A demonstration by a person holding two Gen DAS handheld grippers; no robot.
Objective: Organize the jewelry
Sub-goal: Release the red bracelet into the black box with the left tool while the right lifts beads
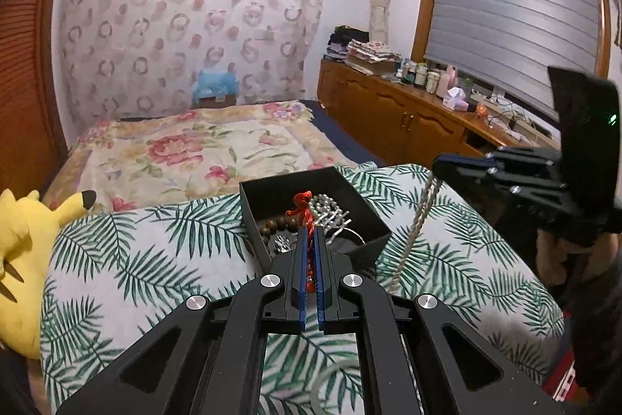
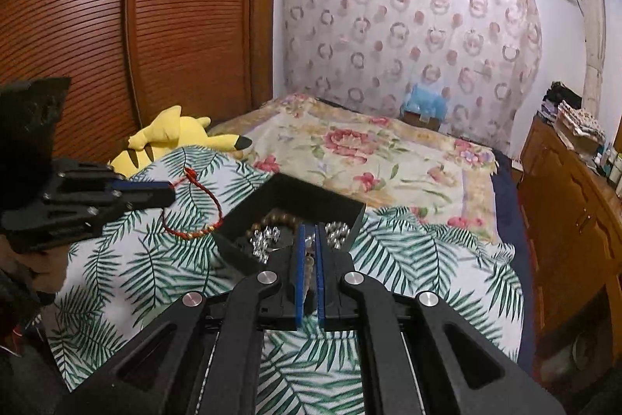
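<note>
The left gripper has its blue-padded fingers pinched on a red cord bracelet, low in the middle of the left wrist view. The same bracelet hangs as a loose loop in the left-middle of the right wrist view. It looks thin, braided and very light, with a knot at the top and what seem to be small gold beads low on the loop. It should be limp and apt to snag, so a grip on the cord itself, near the knot, seems safest.

The right gripper has its fingers pressed together on a pale twisted necklace, which trails down from the tips at the right of the left wrist view. It looks ropy and flexible, heavier than the cord, likely to swing and slide if held loosely.

Behind both sets of fingers, mid-frame, sits an open black box with stiff, matte walls. Inside lie a pearl string, smooth and glossy; brown wooden beads, round and dull; and a small sparkly piece, probably delicate.

The box rests on a soft cushion with a green leaf print, which would give under pressure. A yellow plush toy lies at the left edge, and a floral bed stretches beyond.
</note>
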